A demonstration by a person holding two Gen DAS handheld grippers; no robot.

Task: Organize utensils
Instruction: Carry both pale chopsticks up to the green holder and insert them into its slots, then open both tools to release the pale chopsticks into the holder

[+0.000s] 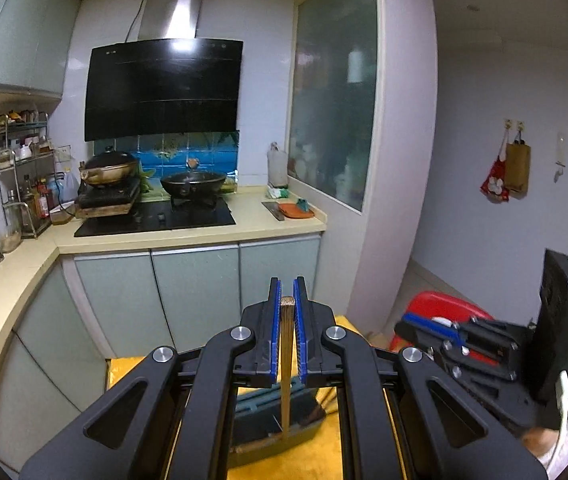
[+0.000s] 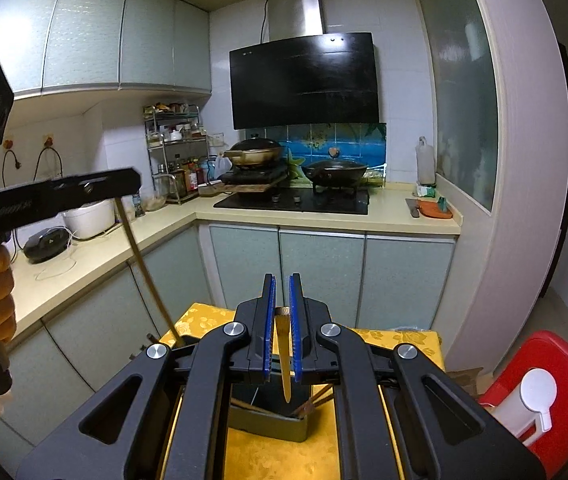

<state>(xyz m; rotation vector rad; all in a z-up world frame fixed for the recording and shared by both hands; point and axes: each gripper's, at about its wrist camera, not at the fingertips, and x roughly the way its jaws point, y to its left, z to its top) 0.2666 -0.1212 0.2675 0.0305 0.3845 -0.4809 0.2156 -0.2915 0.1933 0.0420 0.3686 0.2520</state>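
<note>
Blue-padded left gripper (image 1: 287, 308) is clamped near one wooden chopstick's (image 1: 286, 368) top; right gripper (image 2: 280, 312) likewise pinches another chopstick (image 2: 285, 356) above the dark holder (image 2: 270, 420). Light, stiff, slippery sticks are judged best held high.

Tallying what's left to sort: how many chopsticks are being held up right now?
2. One chopstick stands upright in the left gripper; another hangs in the right gripper above the dark holder. More sticks lean in the holder, partly hidden.
</note>
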